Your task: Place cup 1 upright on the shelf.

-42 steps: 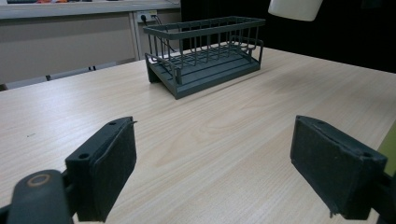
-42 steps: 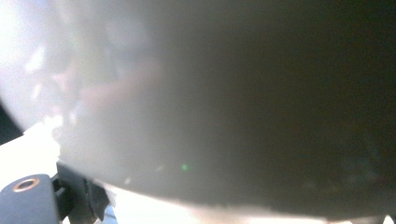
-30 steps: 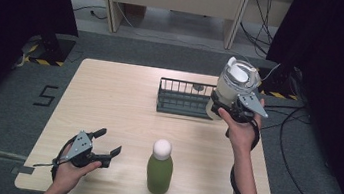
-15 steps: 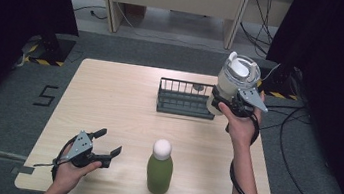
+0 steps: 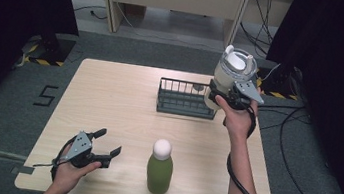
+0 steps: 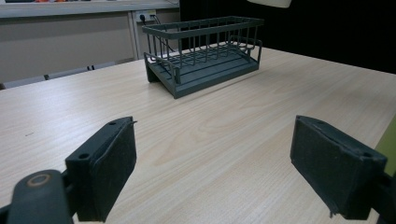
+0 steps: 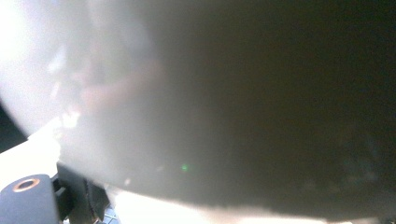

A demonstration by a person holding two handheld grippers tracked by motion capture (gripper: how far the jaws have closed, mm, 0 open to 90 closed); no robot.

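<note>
My right gripper point(image 5: 217, 94) is shut on a translucent white bottle point(image 5: 231, 69) with a white spouted lid. It holds the bottle in the air over the right end of a dark wire rack point(image 5: 182, 98). In the right gripper view the bottle's blurred wall point(image 7: 210, 116) sits right against the lens. My left gripper point(image 5: 109, 141) rests low at the table's front left, jaws open with nothing between them point(image 6: 215, 163). A green bottle point(image 5: 159, 171) with a white cap stands upright at the front middle, just right of the left gripper.
The rack point(image 6: 205, 51) is empty and sits at the back of the light wooden table point(image 5: 110, 94). Cables trail on the floor to the right, and dark curtains hang on both sides.
My right hand has carried the white bottle a little up and to the left, toward the rack. The left gripper has stayed put.
</note>
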